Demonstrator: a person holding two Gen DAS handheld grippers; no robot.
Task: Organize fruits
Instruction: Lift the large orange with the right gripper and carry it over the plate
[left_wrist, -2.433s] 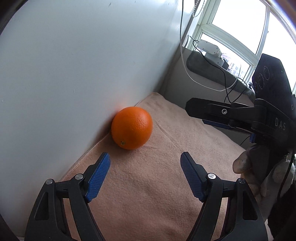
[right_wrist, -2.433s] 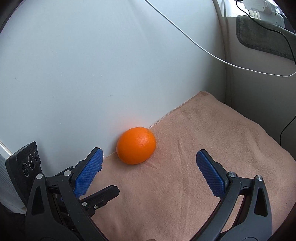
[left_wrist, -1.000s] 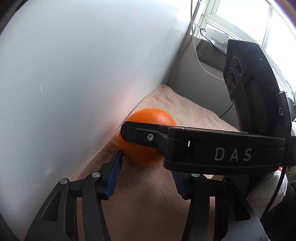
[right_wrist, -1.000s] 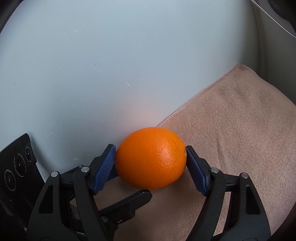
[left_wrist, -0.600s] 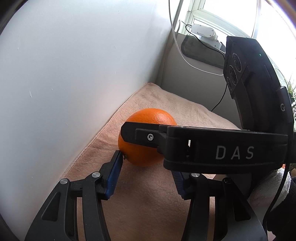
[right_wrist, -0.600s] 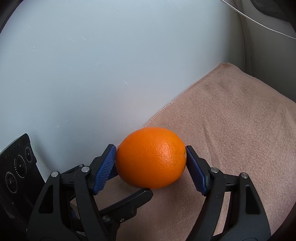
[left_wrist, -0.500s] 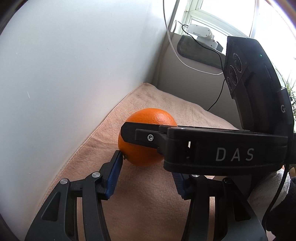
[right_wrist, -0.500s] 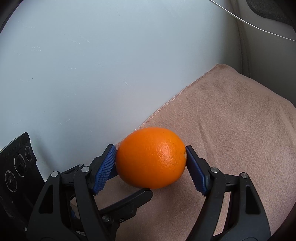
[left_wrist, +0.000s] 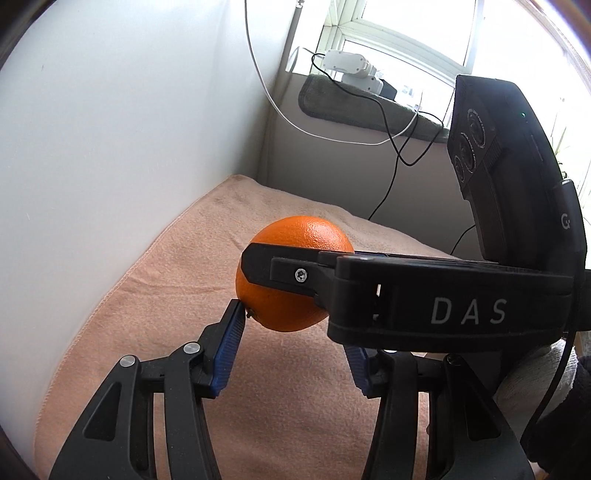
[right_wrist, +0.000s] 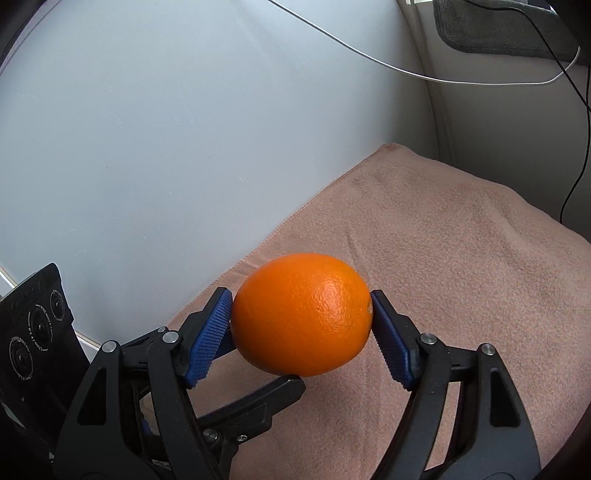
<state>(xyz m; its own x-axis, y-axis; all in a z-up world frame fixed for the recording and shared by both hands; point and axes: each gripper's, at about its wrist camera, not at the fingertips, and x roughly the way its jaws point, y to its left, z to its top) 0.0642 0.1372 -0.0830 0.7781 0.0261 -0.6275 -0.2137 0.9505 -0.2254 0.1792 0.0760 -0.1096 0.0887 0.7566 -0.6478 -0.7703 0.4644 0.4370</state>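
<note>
An orange (right_wrist: 301, 314) is clamped between the blue pads of my right gripper (right_wrist: 301, 328) and held above the peach towel (right_wrist: 461, 258). In the left wrist view the same orange (left_wrist: 291, 273) sits partly behind the right gripper's black finger (left_wrist: 406, 288), which crosses in front. My left gripper (left_wrist: 291, 354) is just below the orange; its left pad (left_wrist: 229, 343) touches the fruit's lower edge, its right pad (left_wrist: 356, 369) stays apart from it, so it is open.
A white wall (right_wrist: 166, 129) runs along the towel's left edge. A grey ledge (left_wrist: 369, 110) by the window carries a white device (left_wrist: 351, 66) and hanging cables (left_wrist: 332, 133). A gloved hand (left_wrist: 535, 387) shows at the right.
The right gripper closed on the orange and lifted it away from the wall. The left gripper has followed underneath; the wall has receded in both views.
</note>
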